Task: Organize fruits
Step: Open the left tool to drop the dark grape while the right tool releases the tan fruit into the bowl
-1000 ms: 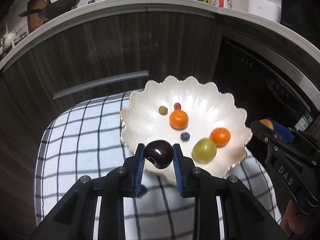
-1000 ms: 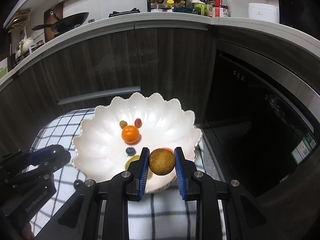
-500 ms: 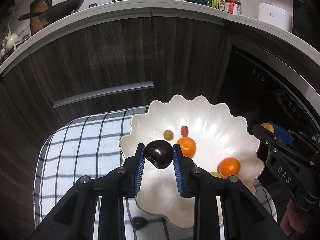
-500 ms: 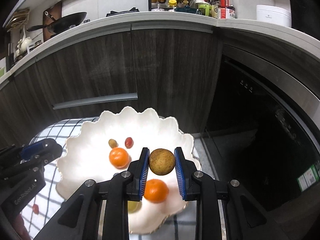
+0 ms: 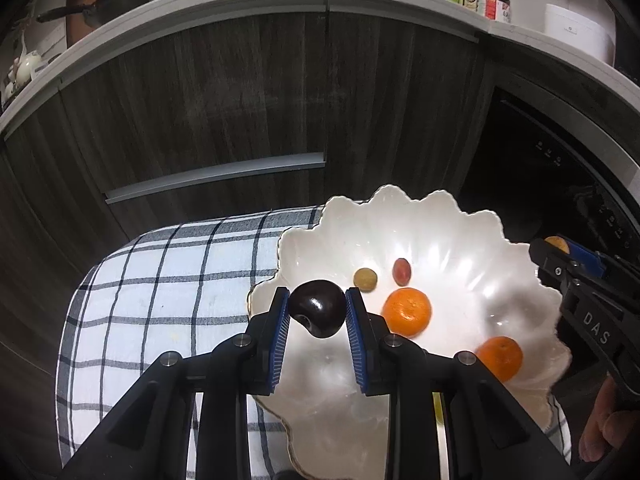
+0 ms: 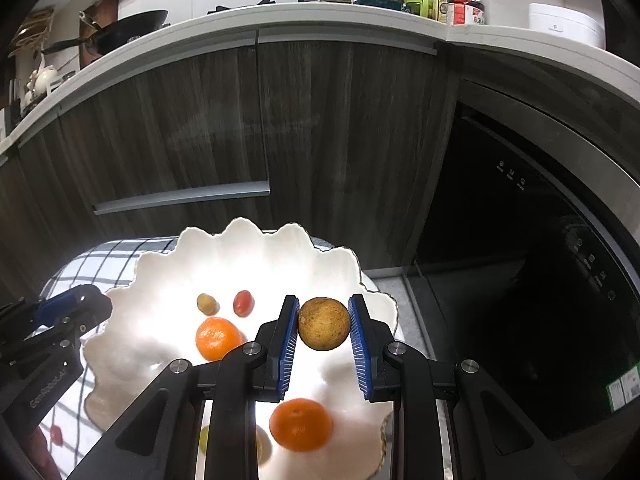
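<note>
My left gripper (image 5: 318,316) is shut on a dark purple plum (image 5: 317,314) and holds it above the left part of the white scalloped bowl (image 5: 472,236). My right gripper (image 6: 324,330) is shut on a brown round fruit (image 6: 324,323) above the bowl's right part (image 6: 256,248). The bowl holds two oranges (image 5: 407,313) (image 5: 500,359), a small green-yellow fruit (image 5: 365,279) and a small red fruit (image 5: 401,269). The right gripper also shows at the right of the left wrist view (image 5: 560,246), the left gripper at the left of the right wrist view (image 6: 80,300).
The bowl stands on a small table with a black-and-white checked cloth (image 5: 160,288). A small red fruit (image 6: 56,434) lies on the cloth by the bowl. Dark wood cabinets (image 5: 240,100) stand behind, a black appliance door (image 6: 520,260) to the right.
Both grippers have moved forward over the bowl, each still holding its fruit. The bowl's fruits now lie closer under the fingers.
</note>
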`<state>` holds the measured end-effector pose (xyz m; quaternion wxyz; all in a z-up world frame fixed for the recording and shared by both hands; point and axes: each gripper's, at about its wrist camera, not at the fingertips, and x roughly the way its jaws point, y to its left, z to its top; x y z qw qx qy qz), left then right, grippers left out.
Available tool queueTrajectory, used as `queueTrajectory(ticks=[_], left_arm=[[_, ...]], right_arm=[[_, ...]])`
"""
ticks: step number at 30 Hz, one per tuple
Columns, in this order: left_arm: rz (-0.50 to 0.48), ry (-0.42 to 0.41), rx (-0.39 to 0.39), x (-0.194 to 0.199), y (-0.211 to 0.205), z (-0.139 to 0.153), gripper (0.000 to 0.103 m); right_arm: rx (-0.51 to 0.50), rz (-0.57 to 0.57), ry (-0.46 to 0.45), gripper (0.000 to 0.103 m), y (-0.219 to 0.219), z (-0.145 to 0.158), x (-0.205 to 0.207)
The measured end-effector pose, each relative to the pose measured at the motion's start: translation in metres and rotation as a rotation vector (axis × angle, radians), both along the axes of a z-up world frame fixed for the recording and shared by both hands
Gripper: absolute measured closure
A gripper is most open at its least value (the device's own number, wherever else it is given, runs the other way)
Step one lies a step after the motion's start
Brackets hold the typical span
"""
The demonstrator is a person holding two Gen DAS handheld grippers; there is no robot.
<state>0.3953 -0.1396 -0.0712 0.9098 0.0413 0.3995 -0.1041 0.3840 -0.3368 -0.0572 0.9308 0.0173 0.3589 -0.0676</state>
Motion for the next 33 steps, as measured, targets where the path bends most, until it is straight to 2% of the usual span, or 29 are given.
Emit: queueTrajectory(ticks=[8, 23, 25, 27, 29, 30, 33], left_arm=[[0.014, 0.012, 0.004, 0.015, 0.000, -0.010, 0.075], [0.005, 0.042, 0.010, 0.019, 0.000, -0.018, 0.073], [0.011, 0.038, 0.004, 0.018, 0.001, -0.018, 0.054], [0.021, 0.021, -0.001, 0.016, 0.002, -0.016, 0.044], [0.017, 0.019, -0.002, 0.014, 0.001, -0.015, 0.044], [0.014, 0.018, 0.000, 0.014, 0.000, -0.014, 0.043], [0.017, 0.008, 0.010, 0.011, 0.000, -0.012, 0.037]], right_arm=[[0.016, -0.005, 0.044, 0.076, -0.004, -0.012, 0.019], [0.034, 0.035, 0.084, 0.075, 0.000, -0.022, 0.032], [0.031, 0.032, 0.088, 0.074, 0.000, -0.021, 0.032], [0.033, 0.028, 0.093, 0.057, 0.000, -0.020, 0.031], [0.038, 0.021, 0.089, 0.043, -0.001, -0.019, 0.030], [0.043, 0.019, 0.083, 0.038, -0.002, -0.018, 0.029], [0.044, 0.014, 0.072, 0.032, -0.003, -0.015, 0.025]])
